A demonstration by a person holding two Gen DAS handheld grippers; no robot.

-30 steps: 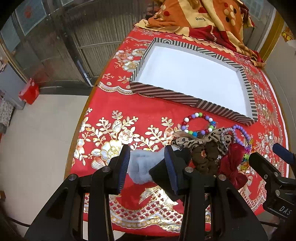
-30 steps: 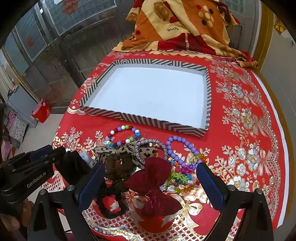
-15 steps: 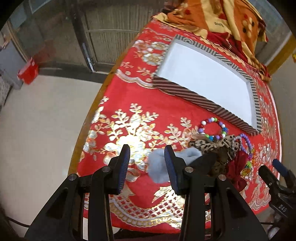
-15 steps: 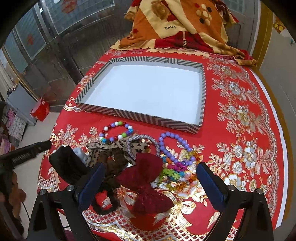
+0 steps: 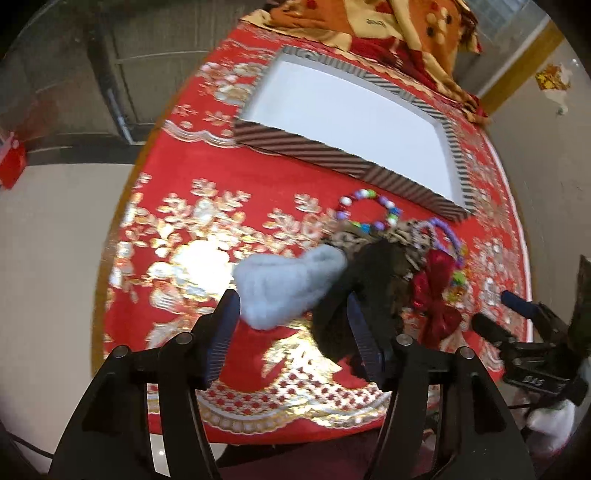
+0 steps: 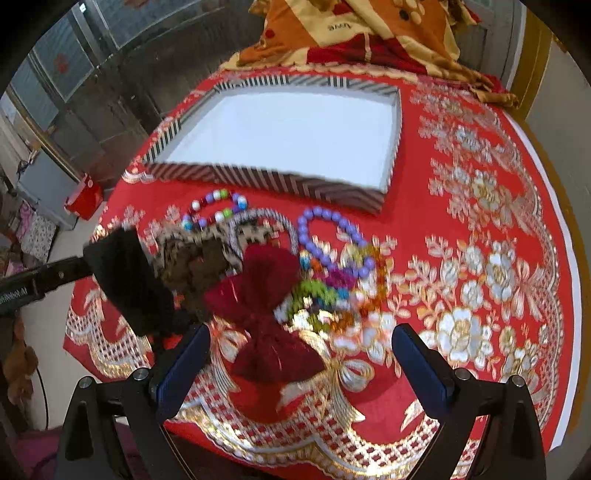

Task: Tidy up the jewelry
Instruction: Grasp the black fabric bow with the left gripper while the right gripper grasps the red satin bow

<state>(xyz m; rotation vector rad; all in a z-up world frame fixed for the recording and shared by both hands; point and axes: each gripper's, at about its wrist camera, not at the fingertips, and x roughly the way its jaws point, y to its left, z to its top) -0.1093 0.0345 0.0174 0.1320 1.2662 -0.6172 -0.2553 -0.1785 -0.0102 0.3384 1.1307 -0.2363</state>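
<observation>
A pile of jewelry and hair pieces lies on the red tablecloth before a white tray (image 5: 299, 151) (image 6: 258, 181) with a striped rim. In it are a multicolour bead bracelet (image 5: 369, 210) (image 6: 218, 206), a purple bead bracelet (image 6: 332, 240), a leopard bow (image 6: 207, 243), a red bow (image 6: 266, 299) (image 5: 436, 295) and small colourful pieces (image 6: 328, 291). My left gripper (image 5: 291, 332) is open around a fluffy grey-and-black hair piece (image 5: 288, 284), which shows black in the right wrist view (image 6: 129, 280). My right gripper (image 6: 299, 354) is open and empty just in front of the red bow.
A folded orange and red blanket (image 6: 362, 33) lies at the table's far end behind the tray. The table's left edge (image 5: 122, 206) drops to a pale floor, with a red box (image 6: 83, 199) on it. Metal-framed doors stand at the far left.
The left gripper's jaws have spread wider and the view has swung right, so the fluffy piece sits between and ahead of the fingers. The right gripper has edged closer to the pile.
</observation>
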